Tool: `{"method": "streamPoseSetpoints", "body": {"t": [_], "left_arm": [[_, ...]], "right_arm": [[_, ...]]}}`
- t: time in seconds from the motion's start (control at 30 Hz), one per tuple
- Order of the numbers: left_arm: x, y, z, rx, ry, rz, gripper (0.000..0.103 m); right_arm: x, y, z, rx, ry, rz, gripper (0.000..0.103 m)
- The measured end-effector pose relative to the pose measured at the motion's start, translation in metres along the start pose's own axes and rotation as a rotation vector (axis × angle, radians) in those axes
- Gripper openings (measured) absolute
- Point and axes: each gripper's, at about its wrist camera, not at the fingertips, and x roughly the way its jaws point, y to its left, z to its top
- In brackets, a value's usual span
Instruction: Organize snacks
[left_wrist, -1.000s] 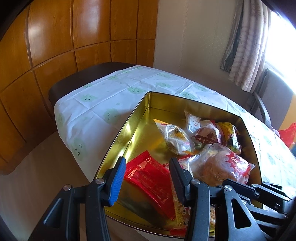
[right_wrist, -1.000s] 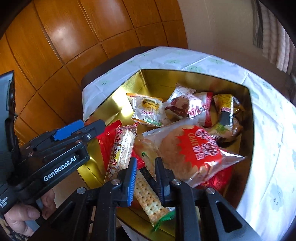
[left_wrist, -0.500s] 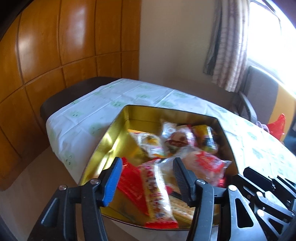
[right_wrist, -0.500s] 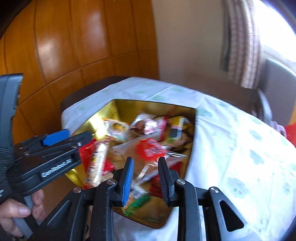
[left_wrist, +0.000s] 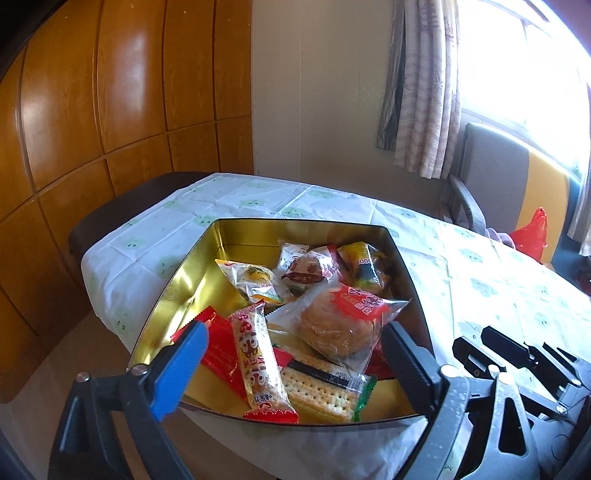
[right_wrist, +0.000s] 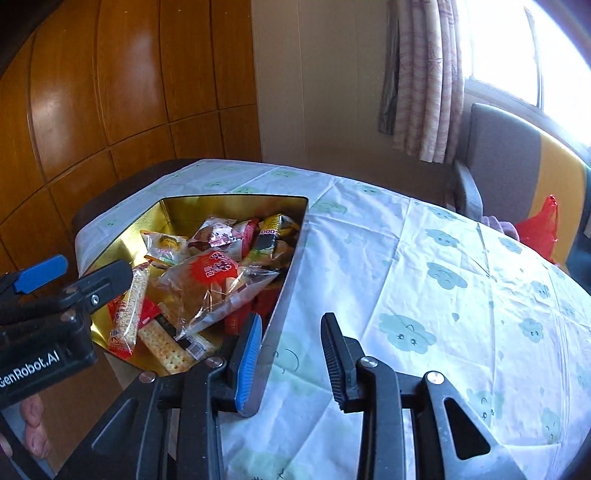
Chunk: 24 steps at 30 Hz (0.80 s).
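Left of the right hand-held gripper (right_wrist: 291, 354), the left hand-held gripper (right_wrist: 74, 271) reaches in with "GenRobot.AI" printed on its body, above a few fingers (right_wrist: 33, 428) of the person. Between its widely spread, opening jaws, nothing is clamped; the left wrist view shows the gold tin (left_wrist: 177, 295) just ahead of the left hand-held gripper (left_wrist: 295, 354) and full of snacks. Inside, from left: a red packet (left_wrist: 218, 350), a long biscuit bar (left_wrist: 258, 365), a cracker pack (left_wrist: 317, 391), and a bun in a clear bag (left_wrist: 332, 325) whose red label reads "CAKE". Smaller wrapped pastries (left_wrist: 306, 266) lie at the far wall. The tin's right wall (right_wrist: 291, 280) stands at the blue left finger (right_wrist: 249, 362) of the right hand-held gripper, whose jaws are opening and hold nothing. Right of it, the bench (right_wrist: 461, 295) carries a white cloth with green cloud faces. Beyond stand a chair (right_wrist: 498, 155), a red bag (right_wrist: 539, 229) and a curtain (right_wrist: 424, 74). Only the right wrist view shows the lettering and fingers.
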Motion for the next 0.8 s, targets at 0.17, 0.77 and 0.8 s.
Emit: {"method": "streamPoseSetpoints", "body": {"t": [0.17,0.77,0.8], "left_arm": [[0.0005,0.0012,0.0006,-0.005,-0.003,0.009,0.103],[-0.0008,0.0047,0.0028,-0.011,-0.041,0.101,0.103],[-0.0006,0.0047,0.0027,-0.011,-0.04,0.105,0.103]], "right_arm": [[-0.0001,0.0015,-0.0022,-0.006,-0.001,-0.004,0.036],[0.0006,0.0096,-0.0039,-0.026,0.0,0.0,0.036],[0.0005,0.0094,-0.0039,-0.025,0.0,0.001,0.036]]}}
